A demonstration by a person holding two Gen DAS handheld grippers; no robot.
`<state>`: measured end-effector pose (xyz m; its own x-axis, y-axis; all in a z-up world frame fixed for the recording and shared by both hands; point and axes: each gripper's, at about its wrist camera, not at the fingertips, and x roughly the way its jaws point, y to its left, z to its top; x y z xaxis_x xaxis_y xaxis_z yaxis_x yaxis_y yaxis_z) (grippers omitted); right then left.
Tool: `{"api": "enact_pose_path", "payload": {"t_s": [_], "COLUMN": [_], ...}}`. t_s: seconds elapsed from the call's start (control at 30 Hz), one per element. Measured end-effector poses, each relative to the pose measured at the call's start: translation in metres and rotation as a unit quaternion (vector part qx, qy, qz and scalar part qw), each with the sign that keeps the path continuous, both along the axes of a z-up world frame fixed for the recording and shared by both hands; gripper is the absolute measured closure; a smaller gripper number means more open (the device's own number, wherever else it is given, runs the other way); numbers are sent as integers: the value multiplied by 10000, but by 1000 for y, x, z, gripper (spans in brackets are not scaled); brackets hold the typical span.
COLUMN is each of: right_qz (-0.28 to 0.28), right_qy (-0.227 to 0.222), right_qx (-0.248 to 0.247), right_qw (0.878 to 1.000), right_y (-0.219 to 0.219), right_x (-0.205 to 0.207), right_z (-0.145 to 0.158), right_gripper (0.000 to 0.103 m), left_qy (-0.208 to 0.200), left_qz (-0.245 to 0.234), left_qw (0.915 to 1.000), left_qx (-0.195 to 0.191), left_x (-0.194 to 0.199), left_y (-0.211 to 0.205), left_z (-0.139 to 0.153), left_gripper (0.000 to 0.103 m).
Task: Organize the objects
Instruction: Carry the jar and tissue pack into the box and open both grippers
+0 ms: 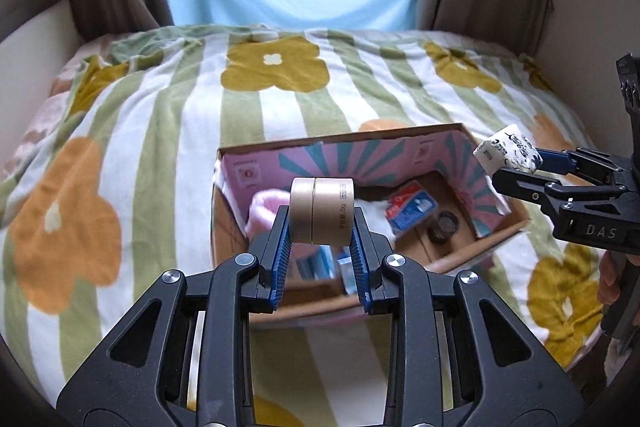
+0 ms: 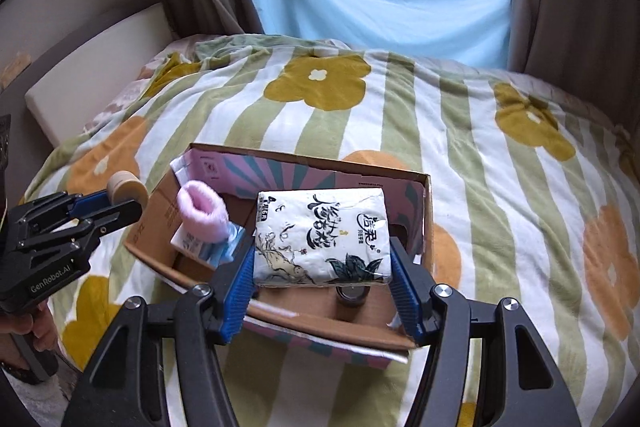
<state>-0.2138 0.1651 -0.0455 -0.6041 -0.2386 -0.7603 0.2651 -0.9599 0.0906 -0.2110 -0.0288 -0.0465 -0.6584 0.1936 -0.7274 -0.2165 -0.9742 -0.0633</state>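
- Nearest the lens, L side: my left gripper [image 1: 322, 227] clenched on a tan tape roll [image 1: 322, 210], blue pads pressing its two flat faces, roll held in the air above the near-left part of the cardboard box [image 1: 436, 135].
- R side: my right gripper [image 2: 323, 259] clamped on a white tissue pack [image 2: 323, 237] w/ black lettering, held across its short ends, hanging over the box's middle.
- The box sits open on a flower-print blanket [image 1: 168, 131] — soft footing, not a hard surface.
- Already inside: a pink fuzzy sock [image 2: 202, 211], a red-and-blue packet [image 1: 410, 207], a small dark jar [image 1: 444, 225], pale blue items under the sock.
- Judgement: both items are at the drop stage, neither yet in the box.
- Risks: the roll is pinched only at its lower half, so it could pivot out and roll off across the blanket if let go too high.
- The tissue pack looks squashy — a release over the jar may leave it tilted or perched on the rim.
- Pushing down on a wall could tip the box, since the bedding gives.
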Motion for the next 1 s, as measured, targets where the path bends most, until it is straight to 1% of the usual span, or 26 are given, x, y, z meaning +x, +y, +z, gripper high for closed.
{"api": "enact_pose_path", "payload": {"t_s": [0.1, 0.17, 0.27, 0.4, 0.47, 0.57, 0.67, 0.77, 0.87, 0.93, 0.97, 1.0], "right_qz": [-167, -242, -312, -399, -392, -356, -368, -426, -575, -660, -702, -733], "right_qy": [-230, -367, -529, -740, -818, -852, -880, -842, -813, -727, -681, -698], "right_qx": [-75, -20, 95, 68, 60, 100, 99, 59, 36, 69, 79, 27], "right_qw": [9996, 9990, 9981, 9964, 9959, 9957, 9954, 9955, 9950, 9951, 9952, 9949], "right_y": [-1, -3, -5, -3, -3, -5, -6, -6, -4, -2, -1, 1], "right_x": [-21, -35, -48, -58, -61, -62, -63, -64, -69, -70, -70, -70], "right_z": [-8, -17, -31, -47, -53, -55, -54, -52, -47, -44, -42, -42], "right_gripper": [45, 45, 45, 45, 46, 45, 45, 45, 44, 35, 21, 6], "left_qy": [-211, -421, -652, -910, -1029, -1099, -1108, -1112, -1001, -945, -957, -968], "left_qz": [-62, -108, -167, -250, -254, -274, -282, -306, -416, -427, -405, -406], "left_qw": [9998, 9990, 9977, 9955, 9944, 9935, 9934, 9933, 9940, 9944, 9942, 9941], "left_qx": [10, 73, 36, 7, 56, 75, -29, -83, -130, -226, -267, -257], "left_x": [-26, -44, -64, -78, -82, -84, -84, -83, -81, -80, -80, -80], "left_y": [6, 11, 23, 35, 37, 38, 40, 41, 43, 45, 45, 44], "left_z": [-10, -20, -37, -57, -64, -69, -69, -65, -56, -52, -51, -51], "left_gripper": [78, 78, 78, 78, 78, 78, 78, 78, 78, 75, 70, 52]}}
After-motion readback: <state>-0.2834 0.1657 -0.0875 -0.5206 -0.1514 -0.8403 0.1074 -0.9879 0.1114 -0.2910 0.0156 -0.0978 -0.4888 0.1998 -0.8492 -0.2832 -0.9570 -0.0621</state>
